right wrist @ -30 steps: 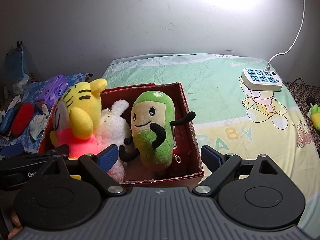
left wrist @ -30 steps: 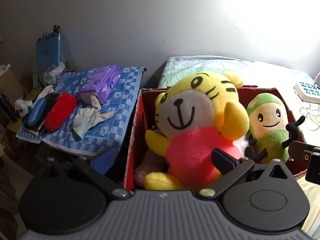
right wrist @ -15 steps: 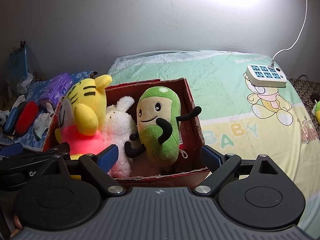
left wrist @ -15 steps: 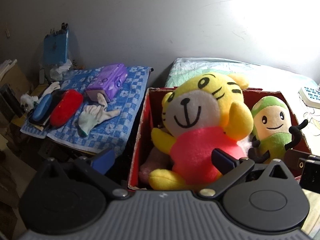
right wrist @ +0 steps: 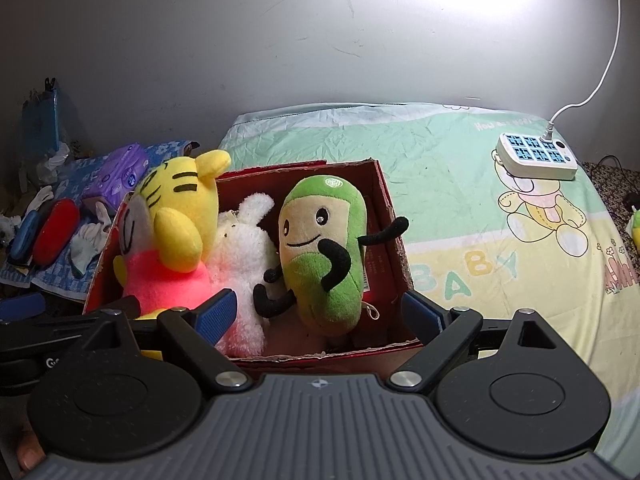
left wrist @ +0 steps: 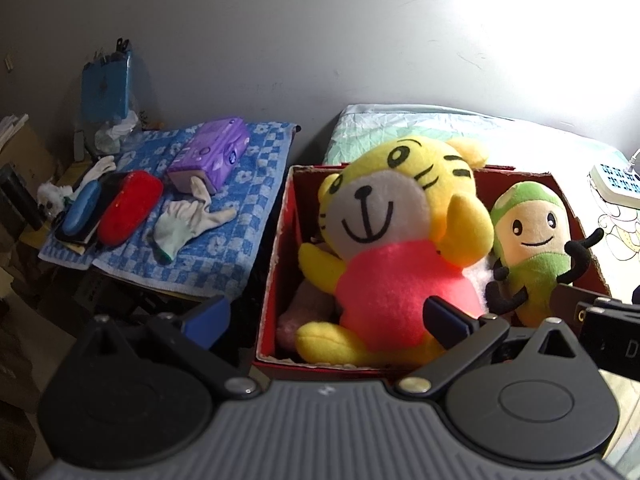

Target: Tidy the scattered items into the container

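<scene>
Box: the red cardboard box point(right wrist: 394, 216) sits on the bed, at its left side, top open, rims ragged along the near edge.
Contents: a yellow tiger plush point(left wrist: 400, 240) fills the left half, its head rising above the rim; a white plush point(right wrist: 244, 248) is wedged in the middle; a green bean plush point(right wrist: 324, 256) leans against the right wall, one black arm reaching over that rim.
Left claw: the left claw point(left wrist: 326, 316) hovers at the box's near left corner, fingers wide apart, nothing between them.
Right claw: the right claw point(right wrist: 320, 312) hovers at the near rim, fingers spread apart and empty, straddling the white and green plush.
Open room: the bed sheet point(right wrist: 460, 208) lies bare to the right of the box, up to a white power strip point(right wrist: 536, 156) near the far edge.
Beside: left of the box, a blue checked towel point(left wrist: 224, 248) carries a purple pack point(left wrist: 210, 154), a red case point(left wrist: 130, 206) and a glove point(left wrist: 188, 224).
</scene>
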The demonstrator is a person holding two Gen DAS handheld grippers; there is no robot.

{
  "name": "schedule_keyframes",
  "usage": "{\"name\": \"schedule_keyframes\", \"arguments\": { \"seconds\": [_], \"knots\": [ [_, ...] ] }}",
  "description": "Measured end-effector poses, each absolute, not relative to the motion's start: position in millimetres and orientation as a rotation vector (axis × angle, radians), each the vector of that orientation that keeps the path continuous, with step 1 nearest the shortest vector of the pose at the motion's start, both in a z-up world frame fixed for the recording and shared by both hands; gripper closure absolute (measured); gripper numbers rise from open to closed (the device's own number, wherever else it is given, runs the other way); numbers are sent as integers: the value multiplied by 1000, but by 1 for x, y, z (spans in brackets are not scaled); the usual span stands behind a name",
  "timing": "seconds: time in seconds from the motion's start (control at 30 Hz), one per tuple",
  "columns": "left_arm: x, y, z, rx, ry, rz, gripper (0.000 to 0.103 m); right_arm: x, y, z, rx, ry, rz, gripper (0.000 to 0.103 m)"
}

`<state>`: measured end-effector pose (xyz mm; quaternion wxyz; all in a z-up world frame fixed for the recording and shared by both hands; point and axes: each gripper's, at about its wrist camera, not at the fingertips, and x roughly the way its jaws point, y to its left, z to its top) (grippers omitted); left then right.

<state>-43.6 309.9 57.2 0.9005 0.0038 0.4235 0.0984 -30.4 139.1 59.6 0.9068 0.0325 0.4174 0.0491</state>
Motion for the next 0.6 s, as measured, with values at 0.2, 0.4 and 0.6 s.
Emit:
{"name": "schedule_keyframes", "arguments": {
  "seconds": [0.2, 0.4, 0.6],
  "knots": [
    [-40, 309, 55, 9, 897, 198, 0, -25, 143, 61, 57, 865, 111, 12],
    [-36, 311, 50, -3, 917, 198, 0, -24, 140, 57, 87, 887, 121, 12],
    [-36, 310, 49, 1, 924, 196, 0, -26, 137, 55, 113, 904, 114, 12]
  ]
}}
